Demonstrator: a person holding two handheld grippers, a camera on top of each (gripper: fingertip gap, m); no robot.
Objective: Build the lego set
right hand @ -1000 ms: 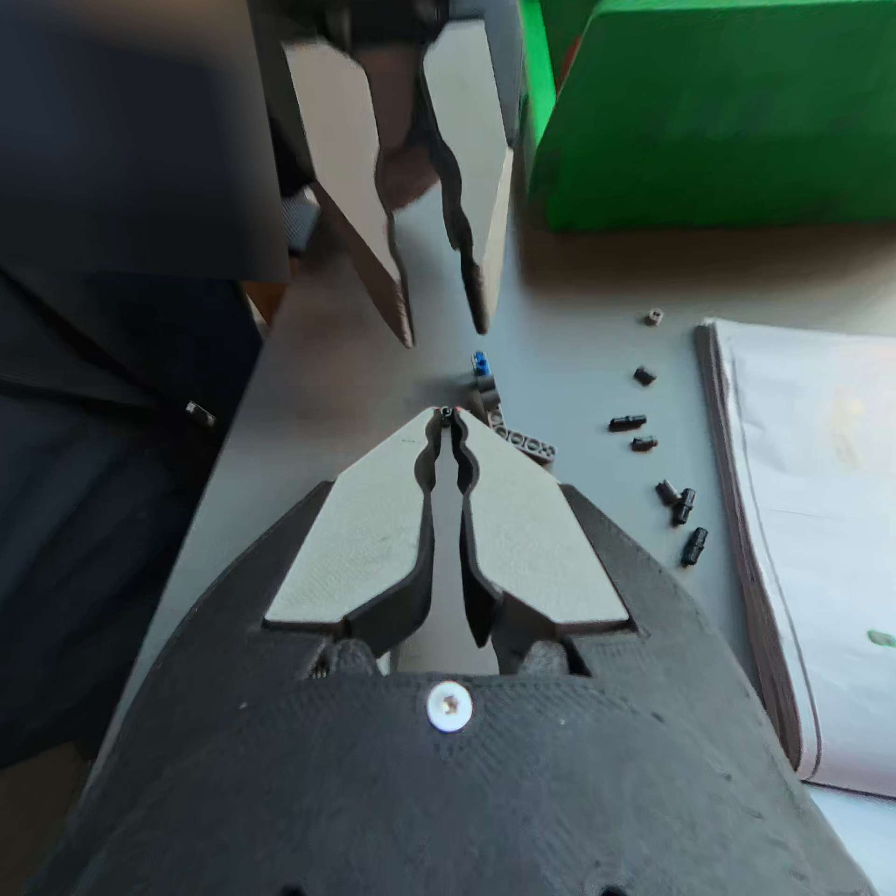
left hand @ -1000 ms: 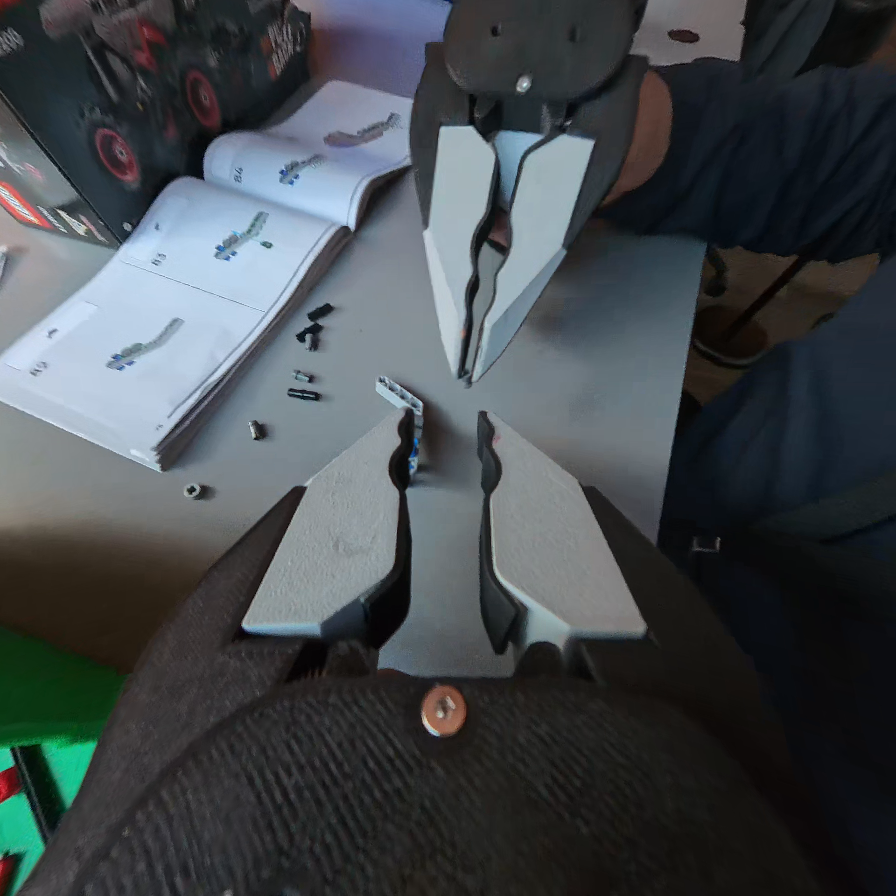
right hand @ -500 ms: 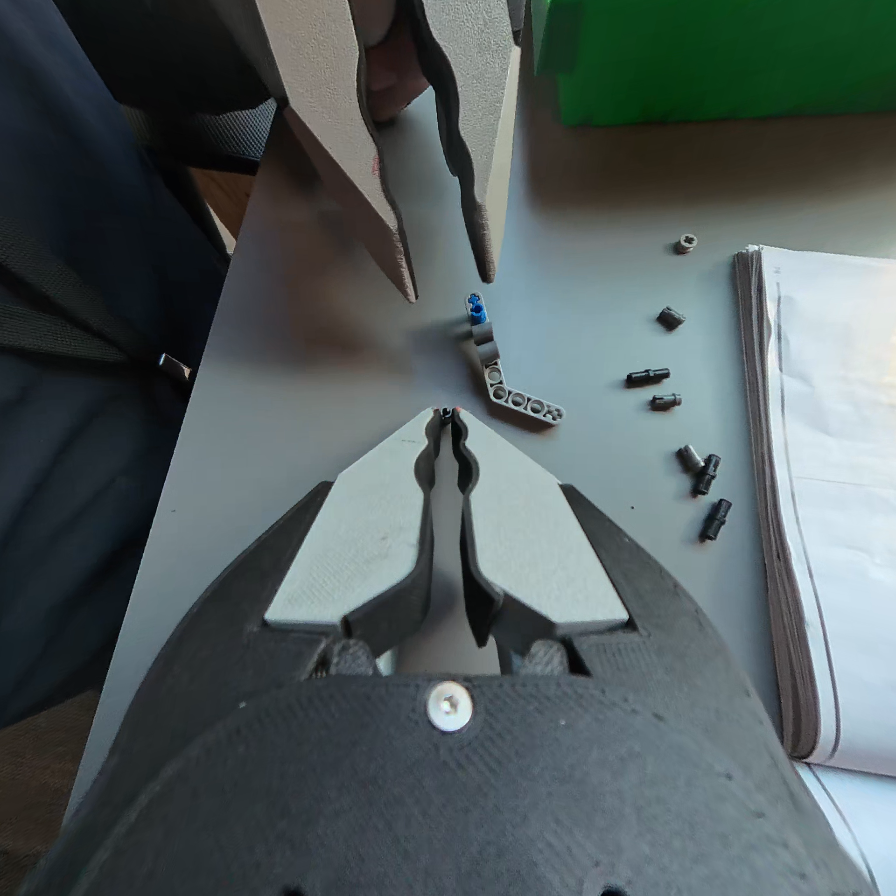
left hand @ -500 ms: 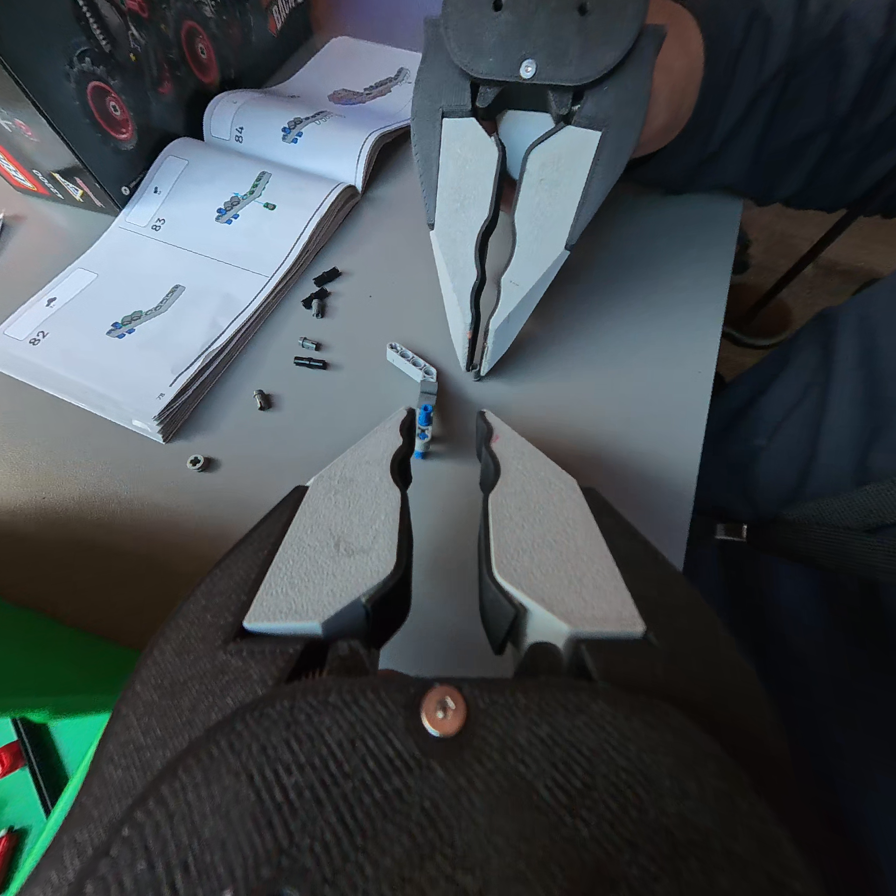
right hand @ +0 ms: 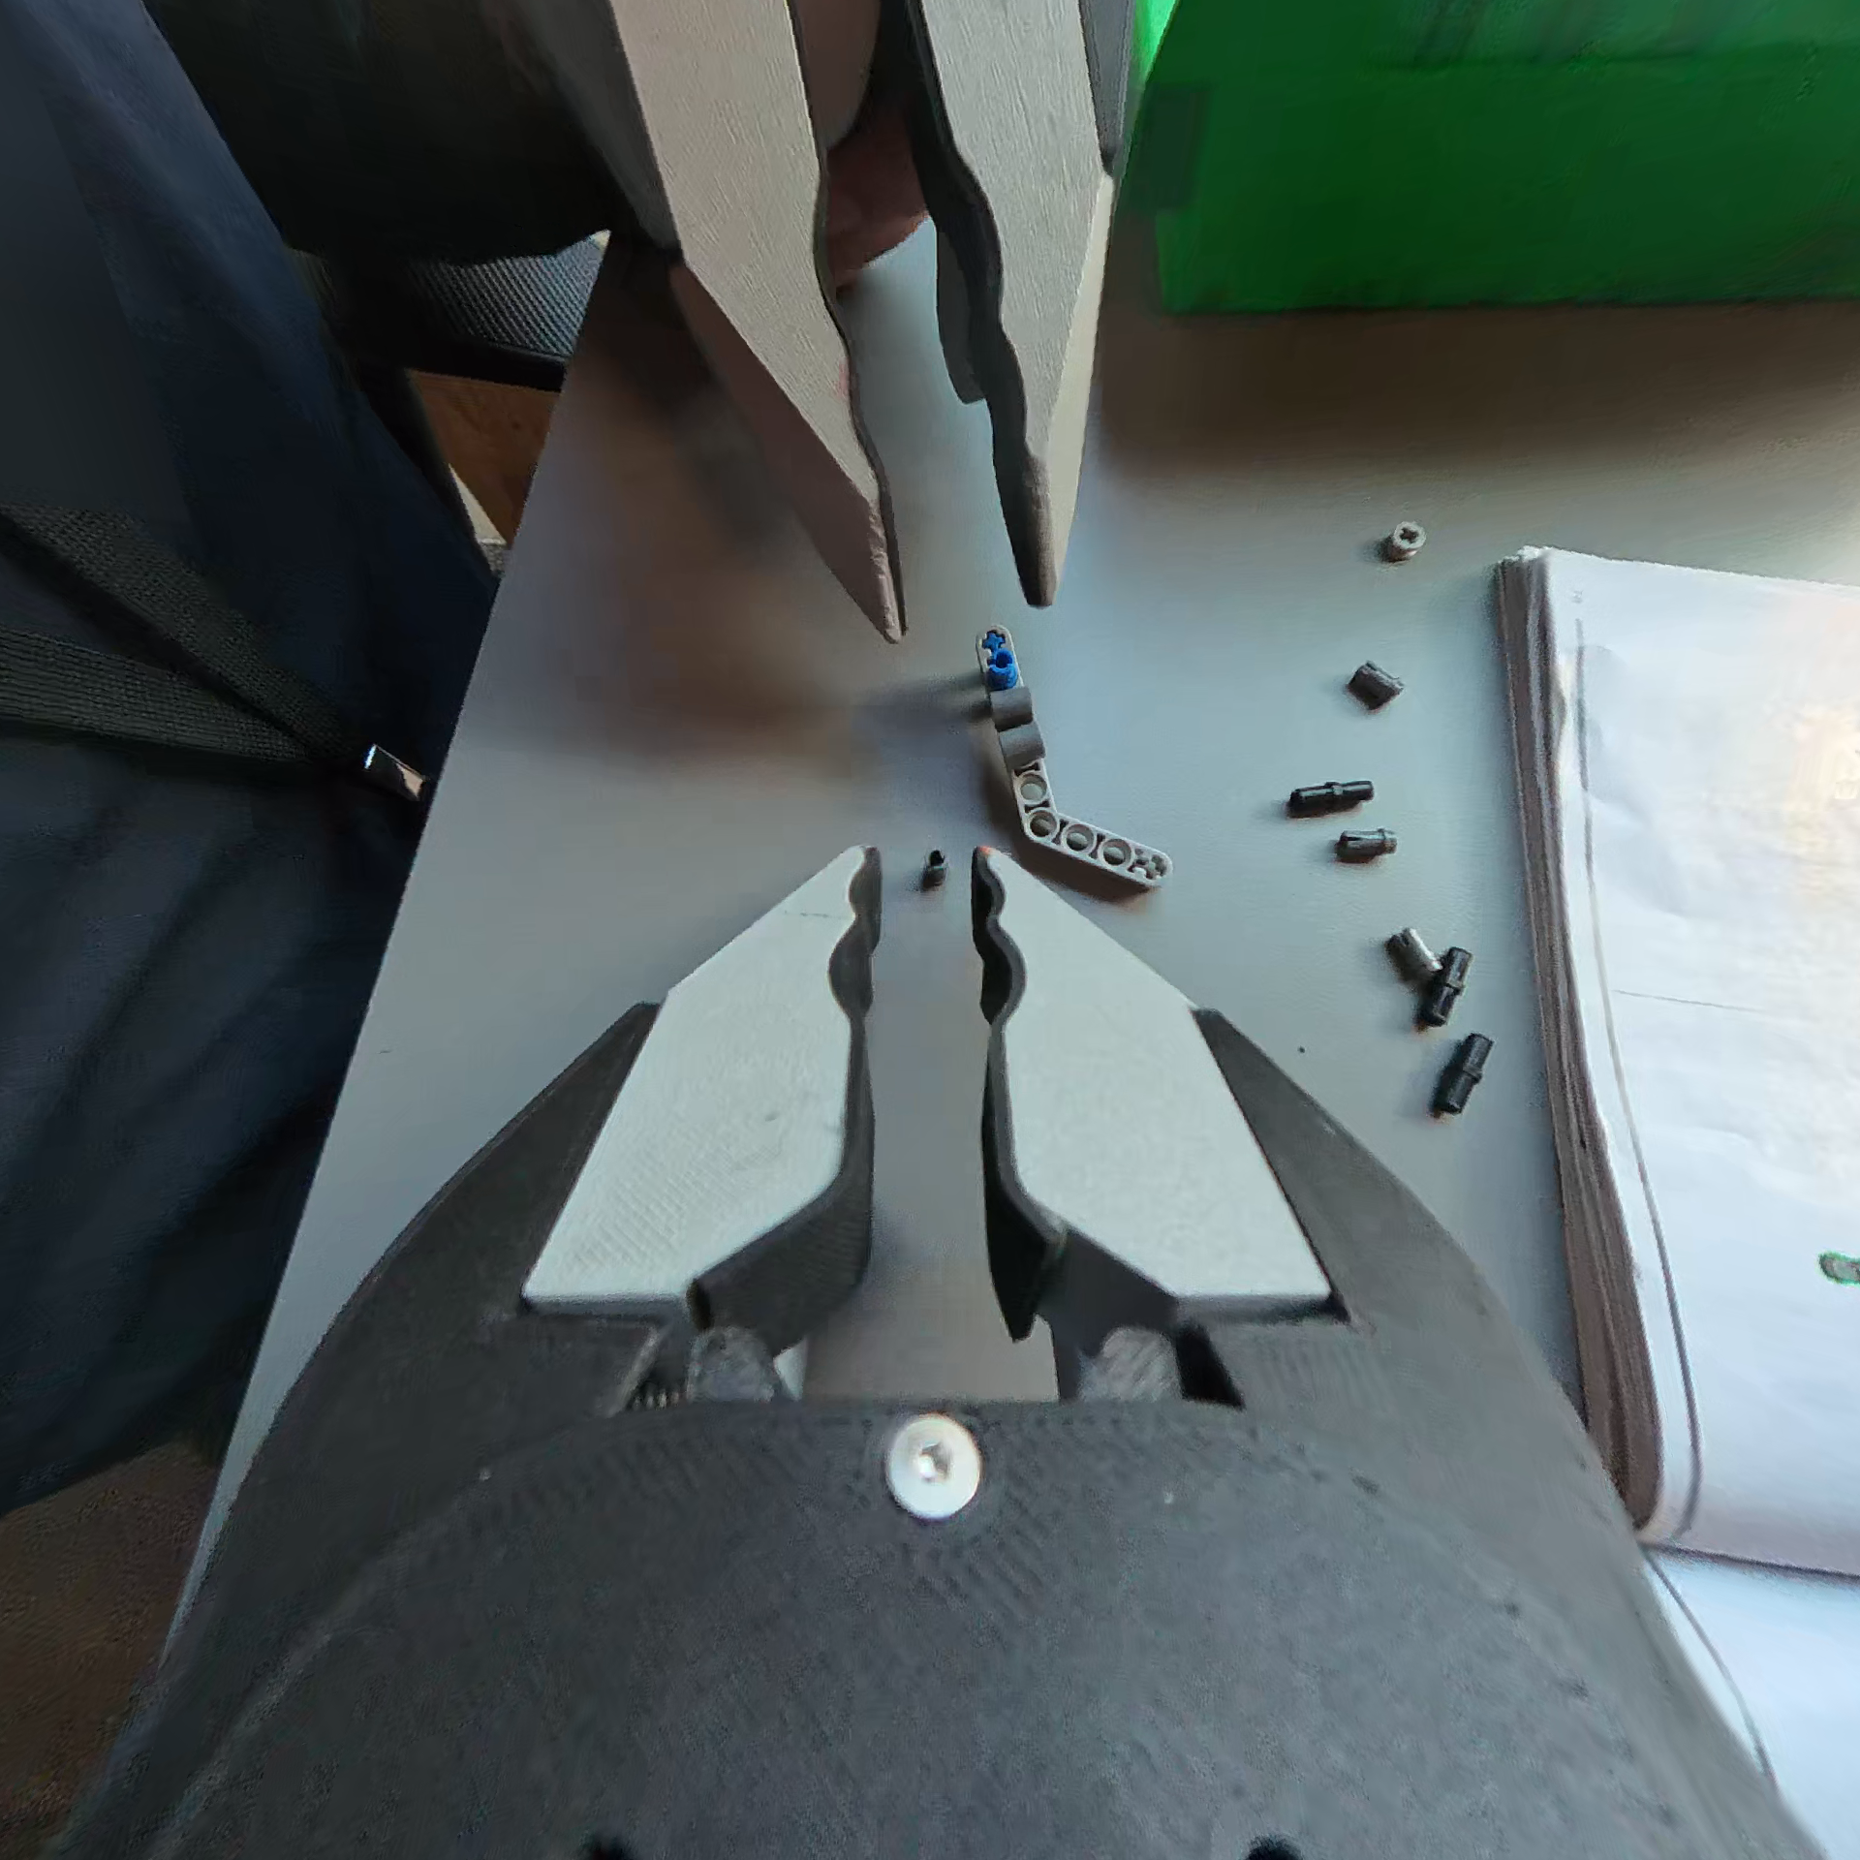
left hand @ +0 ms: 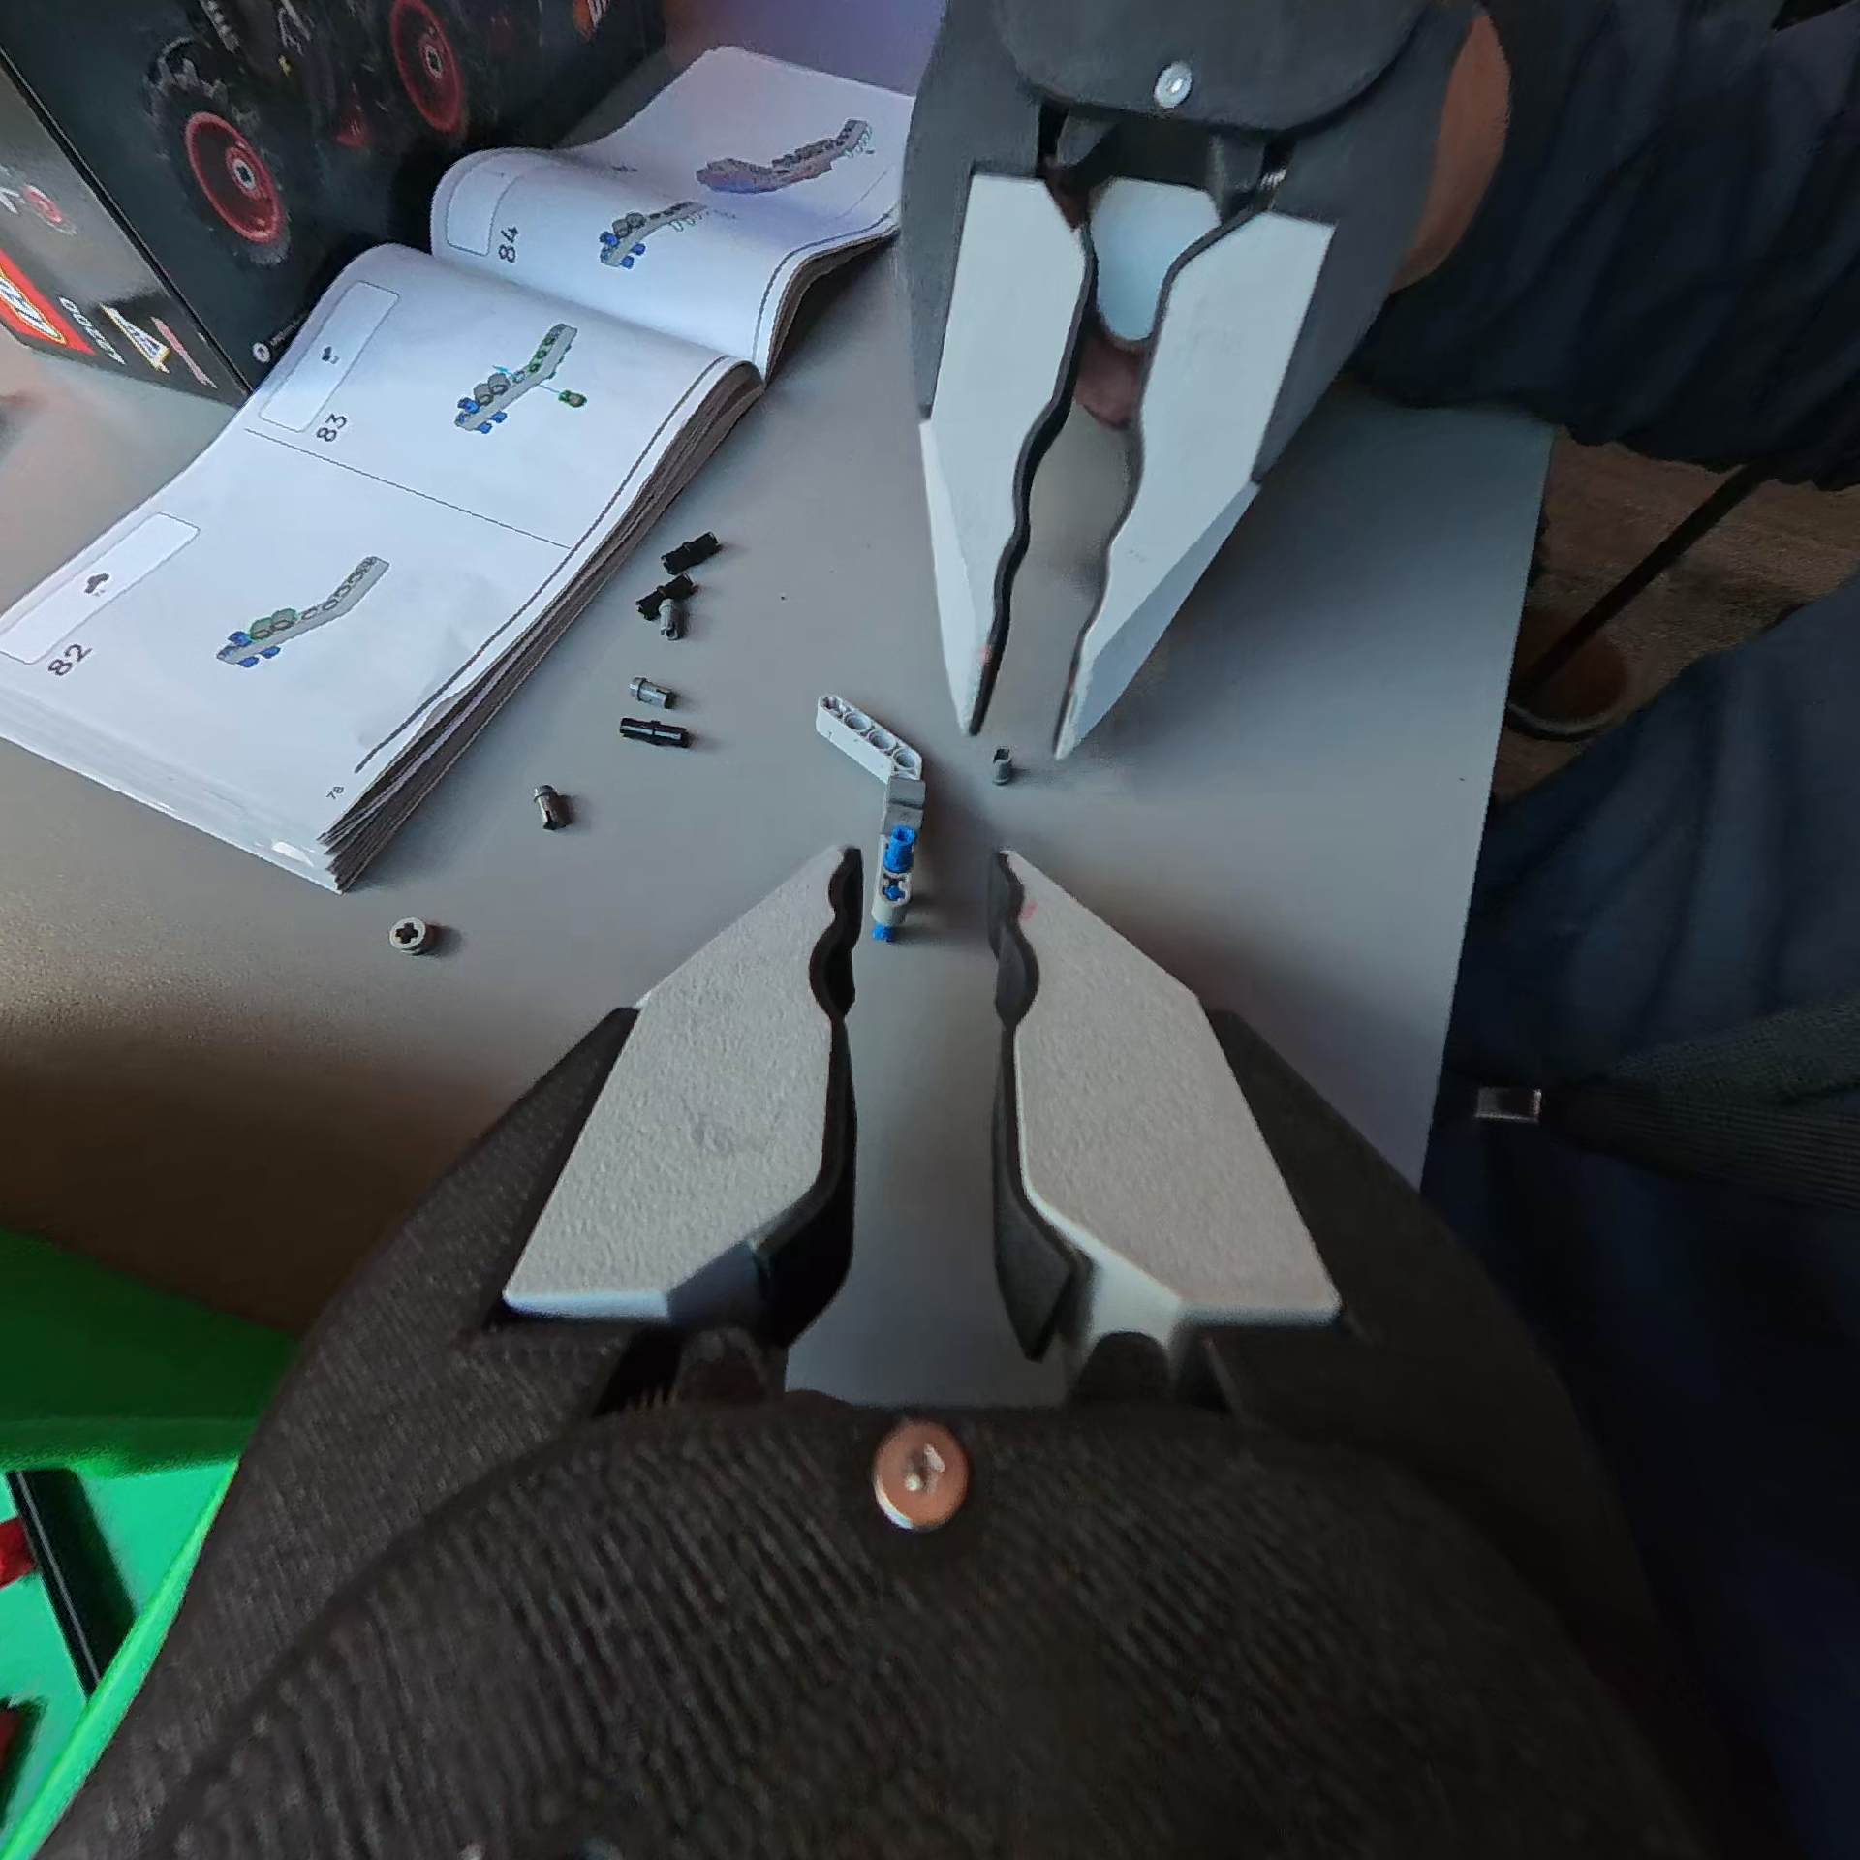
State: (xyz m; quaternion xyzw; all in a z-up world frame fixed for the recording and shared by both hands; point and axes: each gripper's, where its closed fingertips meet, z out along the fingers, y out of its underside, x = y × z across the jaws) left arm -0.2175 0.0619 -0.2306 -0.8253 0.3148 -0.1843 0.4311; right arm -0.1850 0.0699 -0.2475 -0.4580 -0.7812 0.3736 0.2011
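Observation:
A bent light grey beam with blue pins (left hand: 886,805) lies on the grey table (left hand: 1258,906); it also shows in the right wrist view (right hand: 1057,795). My left gripper (left hand: 926,866) is open and empty, its tips just short of the beam's blue end. My right gripper (right hand: 924,856) is open, and a small dark pin (right hand: 933,870) lies on the table between its tips. In the left wrist view the right gripper (left hand: 1017,740) hovers over that pin (left hand: 1000,767). In the right wrist view the left gripper (right hand: 961,614) points down near the beam.
Several loose black and grey pins (left hand: 654,730) and a grey bush (left hand: 411,936) lie left of the beam. An open instruction booklet (left hand: 332,523), a dark set box (left hand: 151,181) and a green bin (right hand: 1510,151) stand around. The table edge (left hand: 1480,805) is close on the person's side. One gripper's finger ends stand about 5 centimetres off the other's. My left gripper's tips are some 10 centimetres from the grey bush (left hand: 411,936). Seen from the right wrist view (right hand: 1409,544) as well.
My right gripper has opened and the small dark pin it held now lies on the table. Both grippers have drawn back a little from the beam.

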